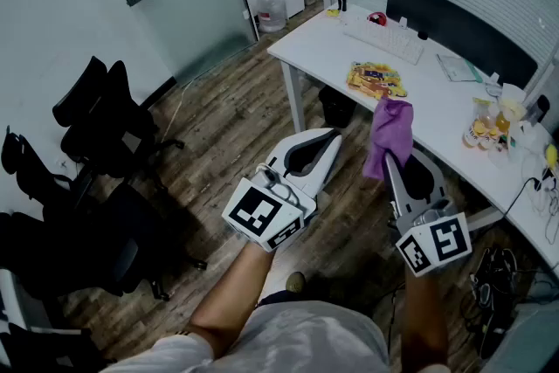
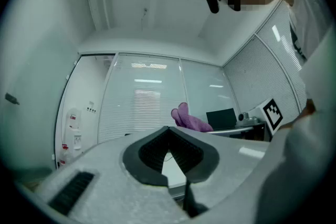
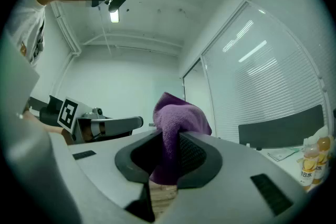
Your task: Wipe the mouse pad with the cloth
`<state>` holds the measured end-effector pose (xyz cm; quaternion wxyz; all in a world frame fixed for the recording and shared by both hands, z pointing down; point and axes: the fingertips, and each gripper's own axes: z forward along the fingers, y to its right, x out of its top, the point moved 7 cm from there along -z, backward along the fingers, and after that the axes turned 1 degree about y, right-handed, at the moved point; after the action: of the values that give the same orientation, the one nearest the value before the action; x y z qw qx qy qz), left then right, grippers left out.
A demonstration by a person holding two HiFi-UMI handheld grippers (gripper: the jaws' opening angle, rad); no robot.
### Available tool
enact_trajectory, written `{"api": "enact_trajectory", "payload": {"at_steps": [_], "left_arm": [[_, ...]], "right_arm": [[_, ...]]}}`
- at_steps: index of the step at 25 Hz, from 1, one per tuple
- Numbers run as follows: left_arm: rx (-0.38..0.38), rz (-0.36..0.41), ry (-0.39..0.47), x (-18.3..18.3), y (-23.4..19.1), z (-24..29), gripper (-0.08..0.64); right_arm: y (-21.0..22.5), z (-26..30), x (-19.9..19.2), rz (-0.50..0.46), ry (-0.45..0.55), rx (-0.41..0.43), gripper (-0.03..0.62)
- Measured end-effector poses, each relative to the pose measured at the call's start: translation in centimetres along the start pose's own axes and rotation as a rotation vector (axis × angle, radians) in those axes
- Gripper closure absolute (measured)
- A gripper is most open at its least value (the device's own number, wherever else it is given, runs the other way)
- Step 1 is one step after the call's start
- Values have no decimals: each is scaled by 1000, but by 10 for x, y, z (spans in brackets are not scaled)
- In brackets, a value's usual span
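Note:
My right gripper (image 1: 391, 160) is shut on a purple cloth (image 1: 389, 132), which bunches up above its tips and hangs in the air over the wood floor, short of the white desk (image 1: 437, 100). In the right gripper view the cloth (image 3: 176, 118) is pinched between the dark pads. My left gripper (image 1: 334, 135) is beside it to the left, shut and holding nothing; its tips meet in the left gripper view (image 2: 168, 128). A flat yellow patterned item (image 1: 376, 80) lies on the desk ahead; I cannot tell whether it is the mouse pad.
On the desk are a white keyboard (image 1: 384, 39), a dark upright panel (image 1: 458, 31) and drink bottles (image 1: 486, 128). Black office chairs (image 1: 100, 113) stand at the left. A bin (image 1: 336, 105) sits under the desk. Cables (image 1: 493, 271) lie on the floor at the right.

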<state>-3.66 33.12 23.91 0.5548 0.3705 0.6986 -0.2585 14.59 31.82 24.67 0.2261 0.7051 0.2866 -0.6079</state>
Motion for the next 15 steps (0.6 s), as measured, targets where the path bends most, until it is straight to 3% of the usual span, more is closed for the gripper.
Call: {"api": "enact_trajectory", "payload": {"at_steps": [15], "left_arm": [[-29,-14,20,3,-34,-20,545]], "right_arm": [[-24,22,-1,11,6,-39,523]]}}
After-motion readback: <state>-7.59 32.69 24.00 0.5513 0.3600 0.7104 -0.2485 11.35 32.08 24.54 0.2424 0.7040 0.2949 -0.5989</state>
